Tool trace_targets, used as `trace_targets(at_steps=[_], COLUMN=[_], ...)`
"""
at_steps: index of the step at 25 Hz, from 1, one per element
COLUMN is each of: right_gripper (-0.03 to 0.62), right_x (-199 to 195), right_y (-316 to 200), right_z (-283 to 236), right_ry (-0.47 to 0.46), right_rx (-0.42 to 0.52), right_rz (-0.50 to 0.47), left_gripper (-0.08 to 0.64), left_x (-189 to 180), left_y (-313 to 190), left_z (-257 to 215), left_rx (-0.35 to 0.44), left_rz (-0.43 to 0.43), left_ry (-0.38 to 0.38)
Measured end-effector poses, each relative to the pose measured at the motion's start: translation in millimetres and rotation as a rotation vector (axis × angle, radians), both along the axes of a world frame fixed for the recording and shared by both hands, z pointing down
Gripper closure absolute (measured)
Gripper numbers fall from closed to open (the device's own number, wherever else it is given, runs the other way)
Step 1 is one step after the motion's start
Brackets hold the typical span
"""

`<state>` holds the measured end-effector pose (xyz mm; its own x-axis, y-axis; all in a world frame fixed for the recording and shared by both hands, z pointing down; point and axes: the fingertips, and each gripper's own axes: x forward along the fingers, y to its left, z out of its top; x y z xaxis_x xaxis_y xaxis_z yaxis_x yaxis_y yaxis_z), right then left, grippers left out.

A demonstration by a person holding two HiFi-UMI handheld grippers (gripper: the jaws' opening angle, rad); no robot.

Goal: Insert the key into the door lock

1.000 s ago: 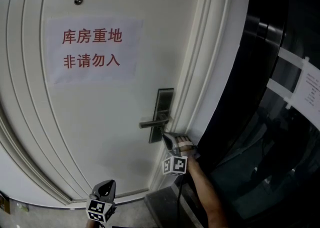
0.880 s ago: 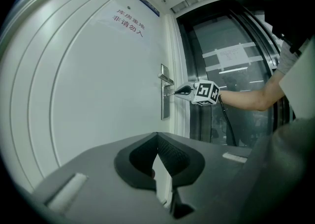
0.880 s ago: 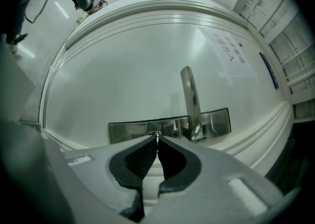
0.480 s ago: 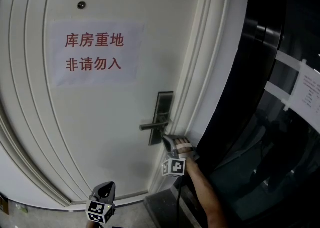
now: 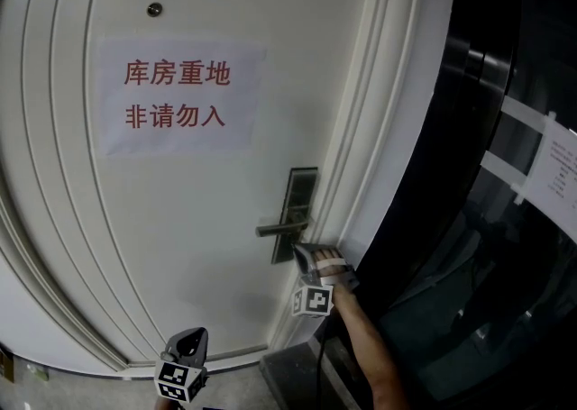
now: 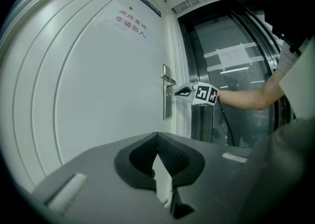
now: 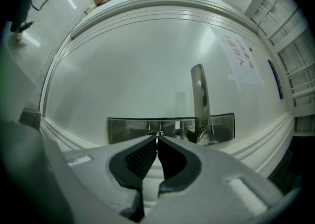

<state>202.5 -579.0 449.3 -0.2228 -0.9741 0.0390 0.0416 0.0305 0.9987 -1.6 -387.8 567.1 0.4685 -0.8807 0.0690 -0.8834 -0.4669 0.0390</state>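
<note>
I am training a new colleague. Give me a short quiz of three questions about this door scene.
1. True or false: the right tool is at the lock plate, just below the handle.
2. What does the right tool hold? A. a key B. a card C. nothing
3. Fill in: the print on the paper sign on the door is ____ in colour.

Key: 1 true; 2 A; 3 red.
</note>
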Motion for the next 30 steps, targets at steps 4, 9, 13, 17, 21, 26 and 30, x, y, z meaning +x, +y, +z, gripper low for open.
trace_targets(at_steps=[4, 9, 13, 17, 21, 26, 30], right_gripper=[0.581, 0.581, 0.581, 0.581, 0.58, 0.577, 0.488], right_x=[-2, -3, -3, -4, -4, -3, -5], right_y=[-6, -17, -20, -22, -21, -23, -20], right_z=[-1, 0, -1, 1, 2, 4, 3], right_ry=[-0.009, -0.017, -0.029, -0.022, -0.023, -0.035, -0.068], right_rx=[-0.004, -0.001, -0.001, 0.006, -0.005, 0.0, -0.018], right_rz=[0.002, 0.011, 0.021, 0.021, 0.024, 0.033, 0.036], left_gripper=[0.558, 0.558, 0.558, 0.558, 0.558, 0.558, 0.558], left_x=[-3, -6, -8, -7, -6, -15, -19], left_y=[-3, -5, -6, -7, -3, 1, 5], left_z=[1, 0, -1, -3, -3, -2, -3], left_rx=[0.001, 0.002, 0.002, 0.008, 0.005, 0.003, 0.003], left_rz=[-0.009, -0.013, -0.018, -0.012, -0.008, -0.023, -0.031], left_ry=[0.002, -0.001, 0.001, 0.004, 0.002, 0.005, 0.002])
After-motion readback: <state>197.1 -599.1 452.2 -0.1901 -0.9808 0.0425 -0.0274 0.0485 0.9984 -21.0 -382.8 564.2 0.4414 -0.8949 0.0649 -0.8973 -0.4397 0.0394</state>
